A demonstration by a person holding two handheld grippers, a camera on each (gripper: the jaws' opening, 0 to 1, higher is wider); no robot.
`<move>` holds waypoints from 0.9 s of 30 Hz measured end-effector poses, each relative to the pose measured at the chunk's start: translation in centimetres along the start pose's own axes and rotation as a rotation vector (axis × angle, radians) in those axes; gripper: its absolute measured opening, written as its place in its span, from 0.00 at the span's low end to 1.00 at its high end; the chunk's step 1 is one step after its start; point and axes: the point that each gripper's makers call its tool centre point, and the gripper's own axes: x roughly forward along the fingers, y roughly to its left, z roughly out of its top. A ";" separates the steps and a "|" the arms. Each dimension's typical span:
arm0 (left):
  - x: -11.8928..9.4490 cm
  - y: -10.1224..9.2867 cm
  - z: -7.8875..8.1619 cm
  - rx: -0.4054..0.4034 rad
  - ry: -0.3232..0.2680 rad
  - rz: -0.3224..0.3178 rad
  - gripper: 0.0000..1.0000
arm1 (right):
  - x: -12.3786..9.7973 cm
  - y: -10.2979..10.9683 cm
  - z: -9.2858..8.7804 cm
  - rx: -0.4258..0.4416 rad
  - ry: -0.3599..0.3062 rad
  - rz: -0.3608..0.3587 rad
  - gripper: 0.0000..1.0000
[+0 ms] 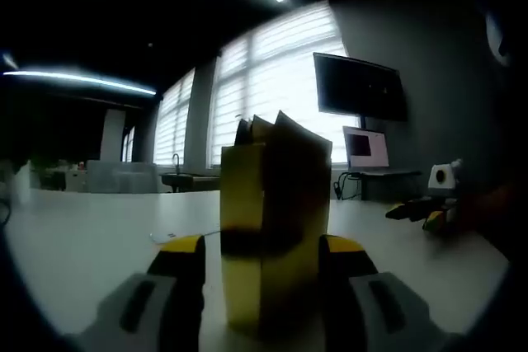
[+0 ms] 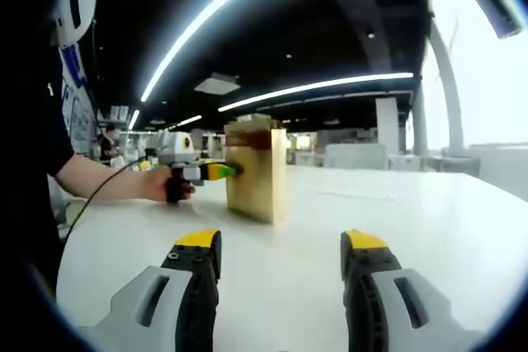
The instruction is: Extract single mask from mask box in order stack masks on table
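While we look across the wide white table (image 2: 429, 228), its bare top runs back toward bright windows (image 1: 272, 80) and a dark screen (image 1: 359, 86) on the grey wall. On this table the mask box (image 1: 272, 228) stands upright, a tall yellowish carton with its top flaps open and pale mask edges poking out. In the left gripper view we see our left gripper (image 1: 262, 263) clenched on the mask box, one yellow-tipped jaw pressed against each side. In the right gripper view the same box stands well ahead, with the left gripper reaching it from the side in a hand (image 2: 171, 185). Our right gripper (image 2: 280, 255) hangs low over the table, released, jaws wide apart and nothing between them, well apart from the box.
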 end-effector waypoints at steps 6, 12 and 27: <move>0.4 -0.3 -0.4 0.000 0.007 -0.018 0.58 | -0.2 -0.5 0.1 0.008 -0.008 -0.019 0.54; 1.3 -0.4 -0.8 -0.001 0.022 -0.041 0.57 | -0.2 -0.5 0.2 0.013 -0.012 -0.020 0.54; 2.1 -0.5 -0.7 0.000 0.010 -0.070 0.54 | -0.2 -0.5 0.2 0.010 -0.013 -0.022 0.53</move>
